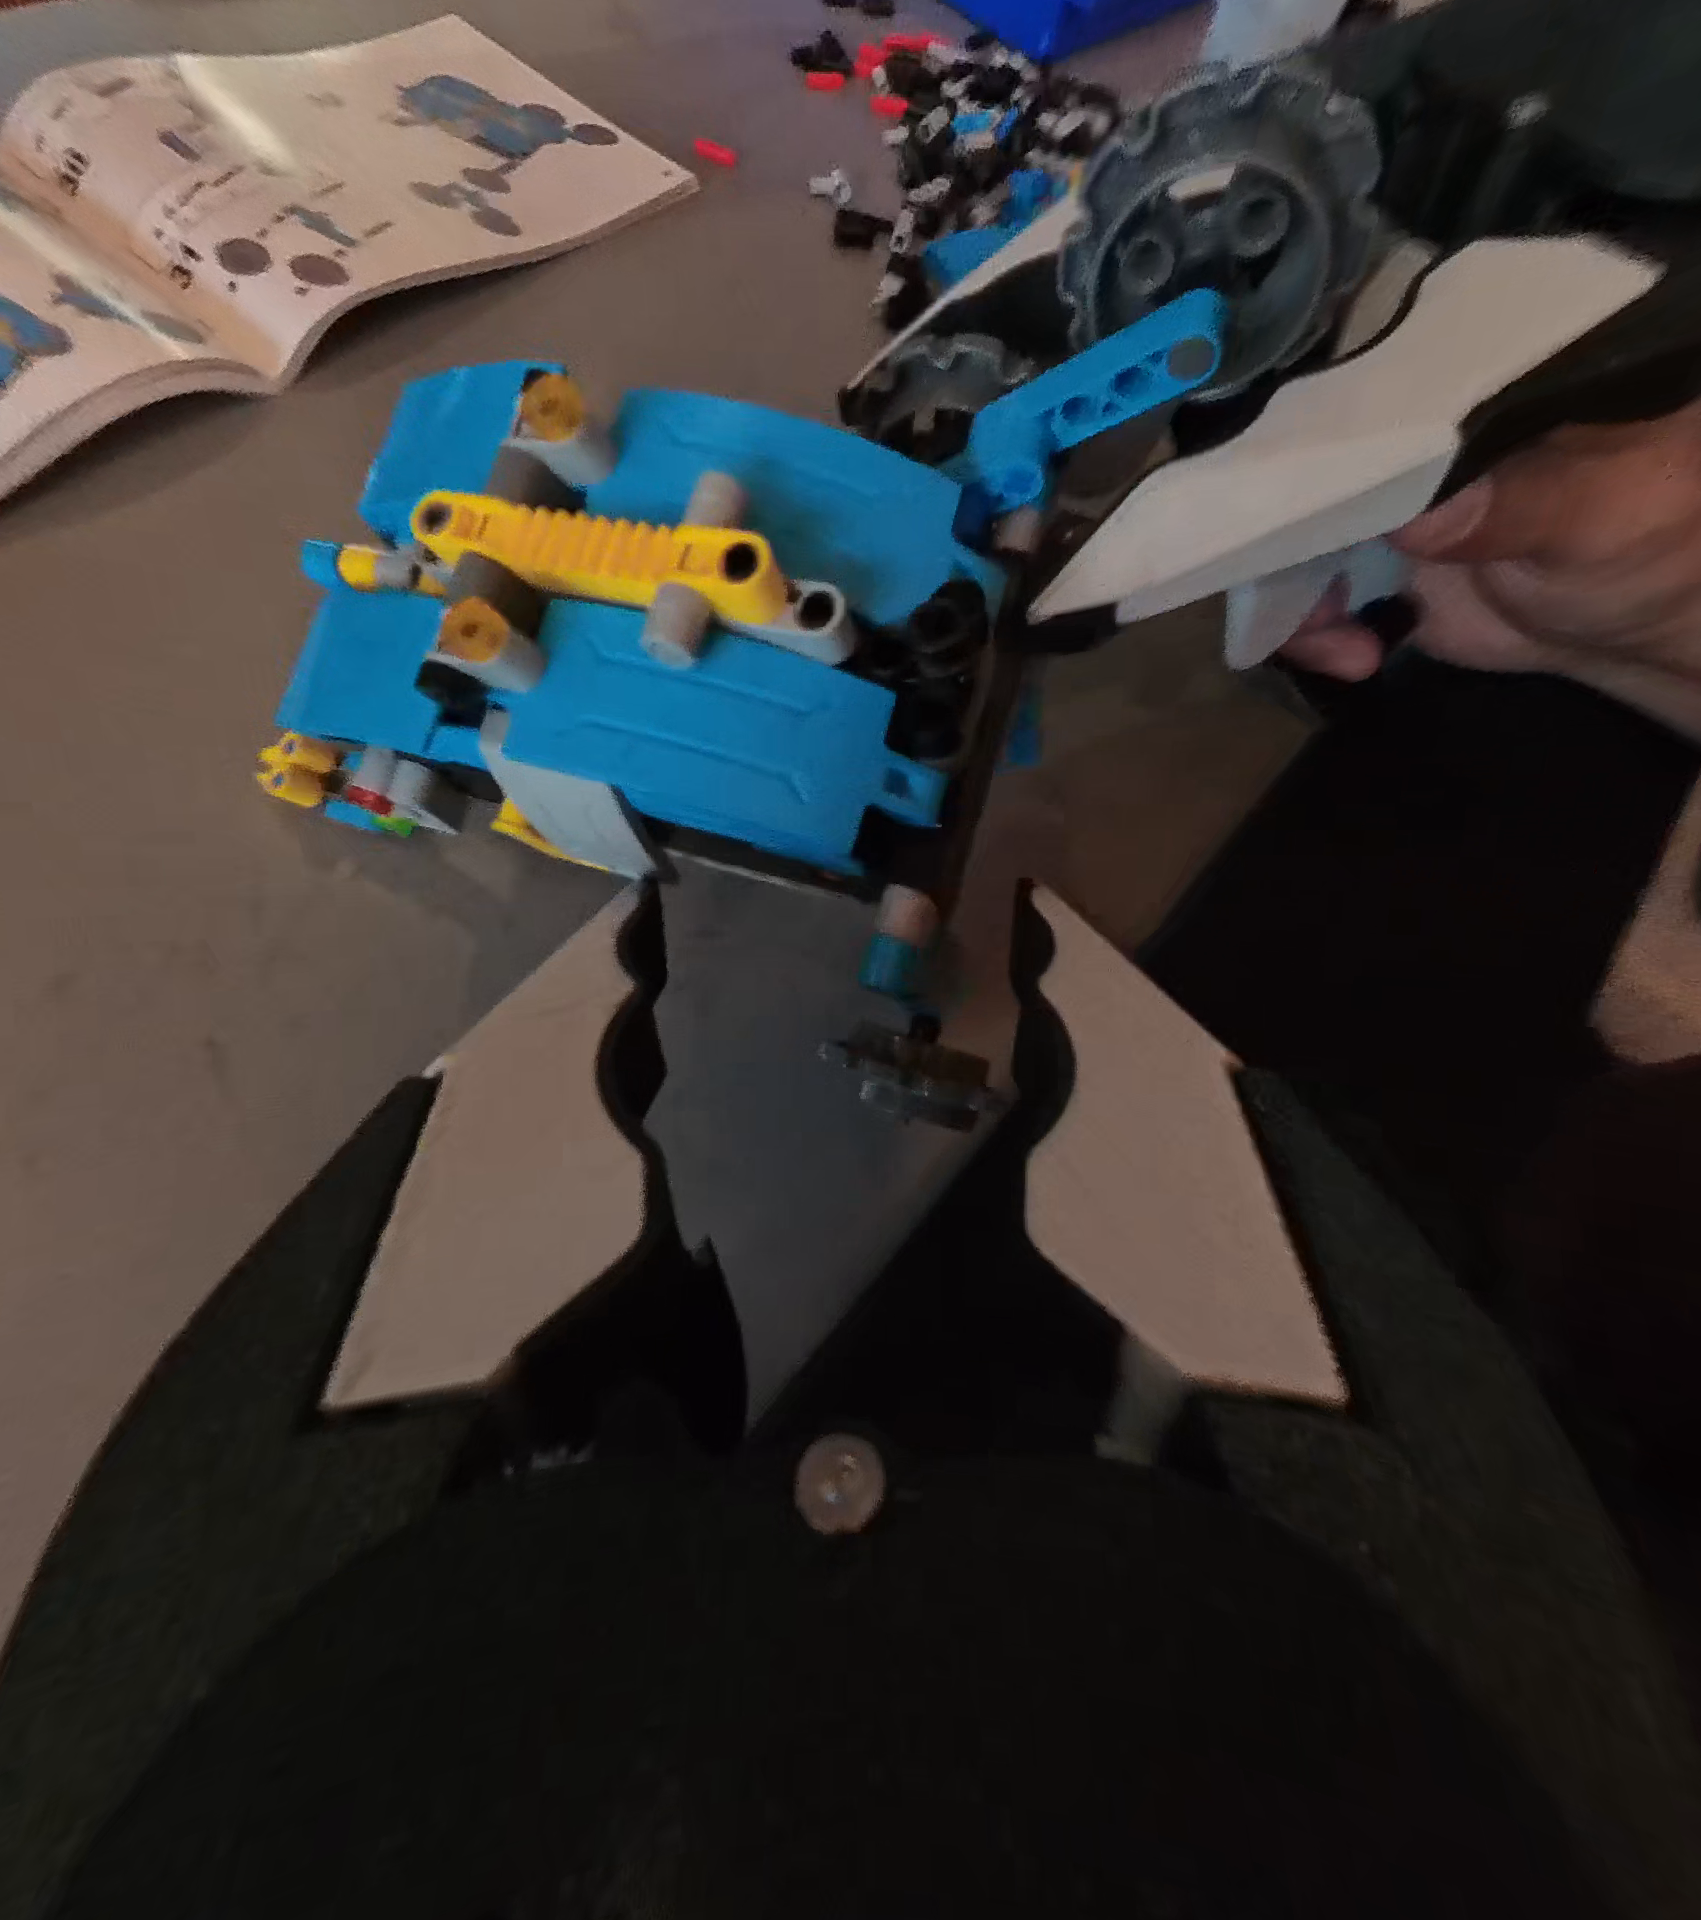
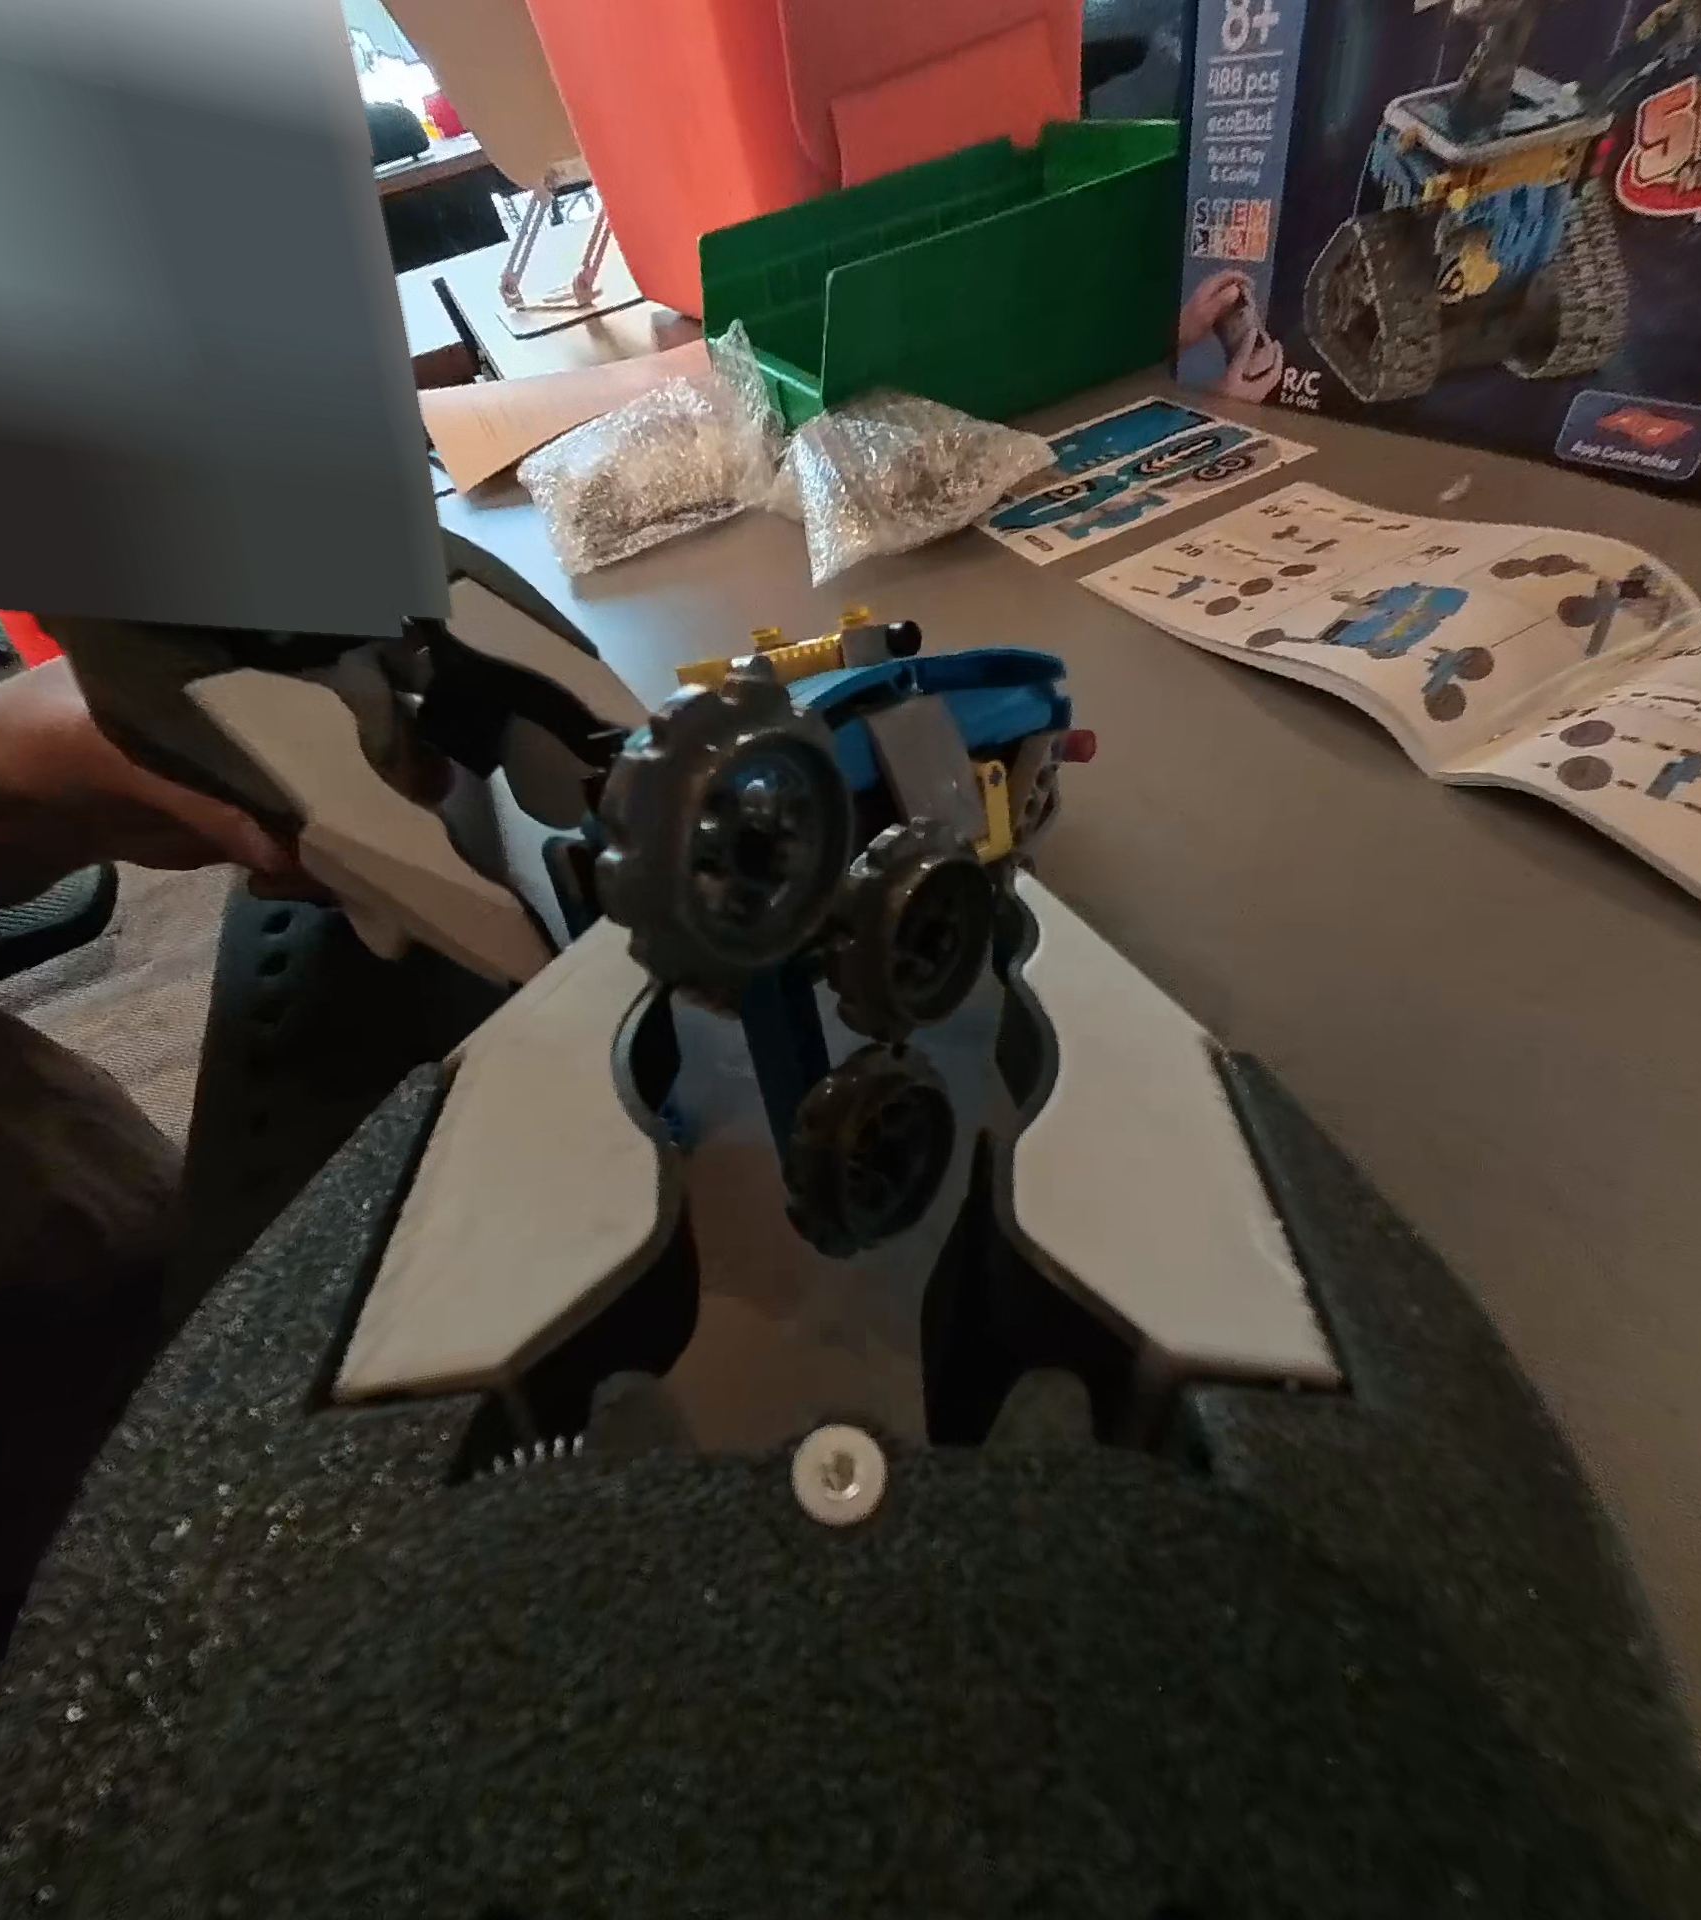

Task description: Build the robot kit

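Surface: grey tabletop [image 1: 150, 935], matte, with the block model lying near its right edge; past that edge the floor shows dark.
Room: workspace clutter behind in the right wrist view, namely a green bin [image 2: 939, 270], an orange chair back, two bubble-wrap bags [image 2: 773, 478], a printed kit box [image 2: 1511, 229] and a sticker sheet.
Paper: open instruction booklet [image 1: 233, 208], flat, well apart to the left of the model.
Loose parts: pile of small black, red and blue pieces [image 1: 939, 114] at the far side of the table.
Model: blue and yellow block vehicle [image 1: 638, 623], on its side, yellow toothed bar on top; long axis runs left-near to right-far in the left wrist view.
Wheel arm: blue beam with grey toothed wheels [image 2: 721, 842] sticking out from the model's right end.
Right gripper [image 2: 825, 987]: fingers part-way apart, set either side of the wheel arm. Whether the pads press it I cannot tell.
Left gripper [image 1: 835, 904]: fingers moderately spread, nothing between them; tips just short of the model's near edge, with a small stub axle and dark gear in the gap.
Nearer: the right gripper is at the wheels; the left is at the body.
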Tool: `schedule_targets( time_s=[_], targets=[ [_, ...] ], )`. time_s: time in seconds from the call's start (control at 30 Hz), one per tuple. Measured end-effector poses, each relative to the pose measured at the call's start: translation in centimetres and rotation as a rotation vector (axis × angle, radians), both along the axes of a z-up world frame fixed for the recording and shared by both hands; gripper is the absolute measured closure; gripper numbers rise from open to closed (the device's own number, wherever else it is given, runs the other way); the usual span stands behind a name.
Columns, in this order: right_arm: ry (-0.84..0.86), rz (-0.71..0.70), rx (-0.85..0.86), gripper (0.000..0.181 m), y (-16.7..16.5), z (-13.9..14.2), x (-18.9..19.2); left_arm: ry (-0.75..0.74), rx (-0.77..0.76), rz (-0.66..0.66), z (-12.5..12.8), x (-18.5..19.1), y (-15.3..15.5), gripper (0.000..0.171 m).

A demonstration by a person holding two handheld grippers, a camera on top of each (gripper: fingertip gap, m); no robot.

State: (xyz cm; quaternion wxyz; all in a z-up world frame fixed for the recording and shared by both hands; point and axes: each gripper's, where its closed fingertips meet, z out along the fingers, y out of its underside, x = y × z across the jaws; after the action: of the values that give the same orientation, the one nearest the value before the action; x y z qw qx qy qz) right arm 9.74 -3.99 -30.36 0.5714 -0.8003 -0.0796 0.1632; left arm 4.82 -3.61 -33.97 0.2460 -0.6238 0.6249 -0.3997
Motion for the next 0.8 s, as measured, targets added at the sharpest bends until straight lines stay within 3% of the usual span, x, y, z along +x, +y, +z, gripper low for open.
schedule_targets(
  time_s=[0.13, 0.4, 0.6, 0.73, 0.8],
  targets=[
    [-0.086, 0.001, -0.006, 0.126, -0.3, -0.3, -0.2, 0.038, 0.208, 0.074, -0.5, 0.9, 1.1, 0.111],
    [-0.205, -0.019, 0.075, 0.126, -0.1, 0.7, -1.4, 0.079, 0.388, 0.083, -1.3, 1.5, 1.4, 0.120],
    [-0.314, -0.047, 0.069, 0.129, 0.1, 0.9, -1.1, 0.049, 0.401, 0.100, -1.3, 1.6, 1.9, 0.121],
    [-0.214, -0.006, 0.030, 0.133, -0.3, 0.5, -0.2, -0.003, 0.379, 0.100, -0.6, 1.6, 2.0, 0.118],
    [-0.178, -0.003, 0.007, 0.133, -0.4, 0.4, 0.5, -0.040, 0.316, 0.040, -0.2, 1.5, 1.0, 0.134]
  ],
)
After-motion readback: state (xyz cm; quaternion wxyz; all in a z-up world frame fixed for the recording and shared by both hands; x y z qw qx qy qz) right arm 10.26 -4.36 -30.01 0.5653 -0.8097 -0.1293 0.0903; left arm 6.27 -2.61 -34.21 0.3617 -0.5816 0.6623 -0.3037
